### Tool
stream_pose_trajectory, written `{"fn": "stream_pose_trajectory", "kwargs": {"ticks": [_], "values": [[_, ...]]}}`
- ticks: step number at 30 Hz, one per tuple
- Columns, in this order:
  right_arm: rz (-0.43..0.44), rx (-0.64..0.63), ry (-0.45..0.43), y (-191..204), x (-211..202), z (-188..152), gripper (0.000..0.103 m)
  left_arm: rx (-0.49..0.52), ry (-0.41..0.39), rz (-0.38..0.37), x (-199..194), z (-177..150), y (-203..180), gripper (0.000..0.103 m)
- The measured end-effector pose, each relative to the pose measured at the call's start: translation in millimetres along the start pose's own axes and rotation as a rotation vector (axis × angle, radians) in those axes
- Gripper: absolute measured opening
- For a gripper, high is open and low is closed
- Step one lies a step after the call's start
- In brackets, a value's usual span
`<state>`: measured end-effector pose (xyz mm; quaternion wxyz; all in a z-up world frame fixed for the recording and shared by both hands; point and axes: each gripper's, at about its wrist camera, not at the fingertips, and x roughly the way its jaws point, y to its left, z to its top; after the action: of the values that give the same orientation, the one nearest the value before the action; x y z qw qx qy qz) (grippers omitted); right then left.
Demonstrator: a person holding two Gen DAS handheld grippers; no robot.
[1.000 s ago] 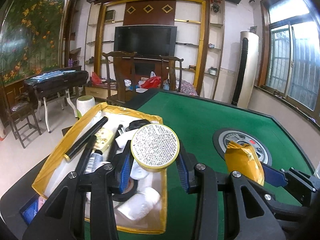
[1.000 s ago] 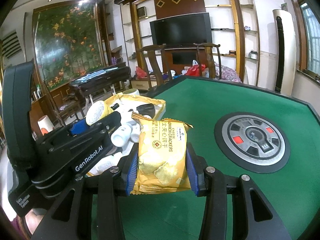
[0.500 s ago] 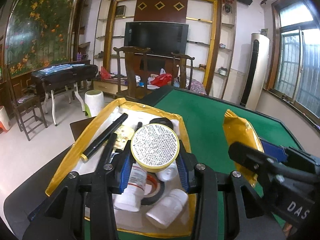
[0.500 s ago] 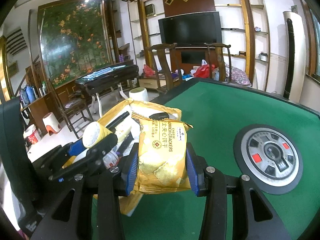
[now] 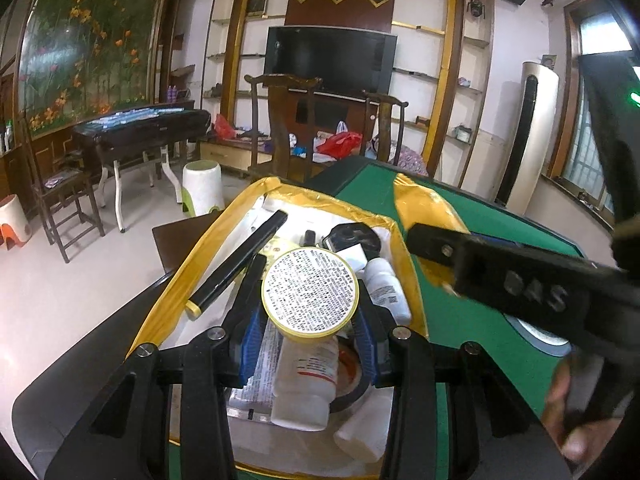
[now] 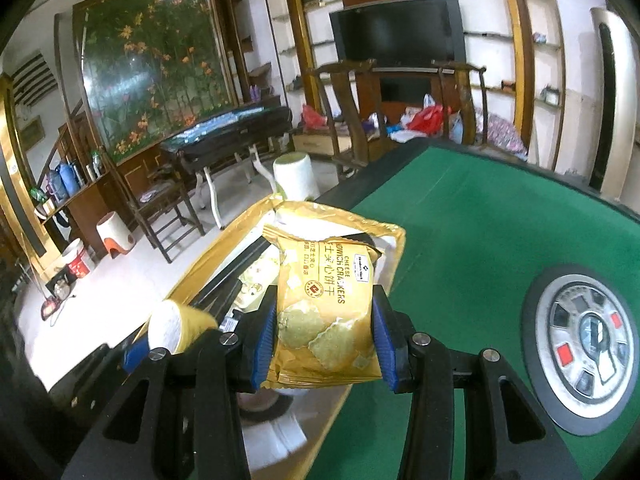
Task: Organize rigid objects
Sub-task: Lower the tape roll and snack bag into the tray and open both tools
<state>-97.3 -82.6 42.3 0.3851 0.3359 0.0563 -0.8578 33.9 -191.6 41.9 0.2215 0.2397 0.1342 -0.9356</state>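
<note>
As both loads are arriving over the gold box (image 5: 394, 240), the left gripper (image 5: 308, 330) is clamping a round tin (image 5: 310, 294), the right gripper (image 6: 326, 346) squeezing a cracker packet (image 6: 326, 312), apparently nearing release.

We see a round yellow-rimmed tin (image 5: 309, 295) with a white base densely printed in black, a gold cracker packet (image 6: 326, 314) lettered in brown, a gold-edged white-lined box (image 5: 403, 252), green table felt (image 6: 480, 216), and blue, perhaps ribbed, gripper pads (image 6: 264, 342).
</note>
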Motion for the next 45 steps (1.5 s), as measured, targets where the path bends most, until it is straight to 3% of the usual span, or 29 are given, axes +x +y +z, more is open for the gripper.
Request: {"fn": "stream_pose_trajectory", "kwargs": {"ticks": [28, 40, 43, 45], "values": [[-0.003, -0.039, 0.15, 7, 51, 4, 0.039, -0.024, 0.127, 0.031, 23, -1, 5, 0.038], [-0.018, -0.051, 0.156, 7, 55, 9, 0.04, -0.009, 0.113, 0.036, 20, 1, 1, 0.038], [-0.02, -0.055, 0.161, 8, 55, 10, 0.042, -0.009, 0.114, 0.035, 20, 1, 1, 0.038], [-0.015, -0.054, 0.157, 8, 54, 10, 0.053, -0.012, 0.111, 0.036, 19, 1, 2, 0.044]]}}
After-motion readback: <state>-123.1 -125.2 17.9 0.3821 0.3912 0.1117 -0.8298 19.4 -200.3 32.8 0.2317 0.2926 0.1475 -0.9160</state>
